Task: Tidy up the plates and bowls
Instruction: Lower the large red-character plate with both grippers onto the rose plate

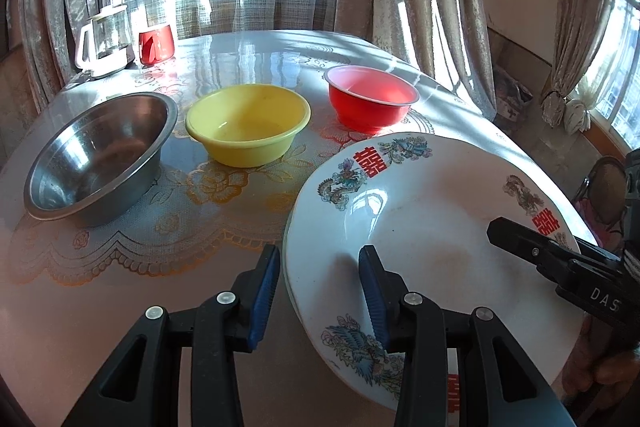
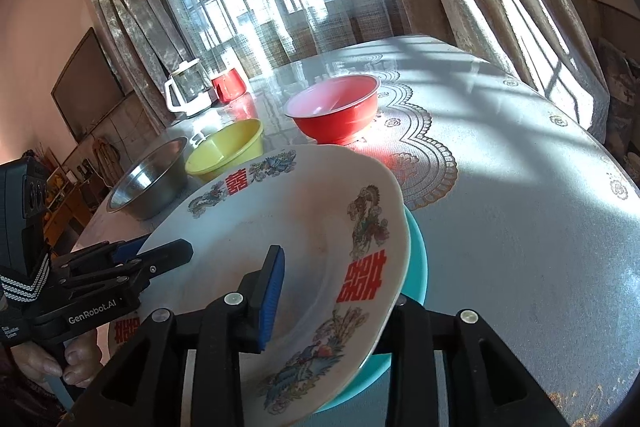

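Observation:
A white plate with red characters and dragon prints sits on the near side of the table, above a second white plate and a teal plate. My left gripper is open, its fingers astride the plate's left rim. My right gripper is open astride the plate's right rim; it also shows in the left wrist view. Behind stand a steel bowl, a yellow bowl and a red bowl.
A glass jug with a white handle and a red cup stand at the table's far left by the curtains. A lace-patterned cloth covers the table.

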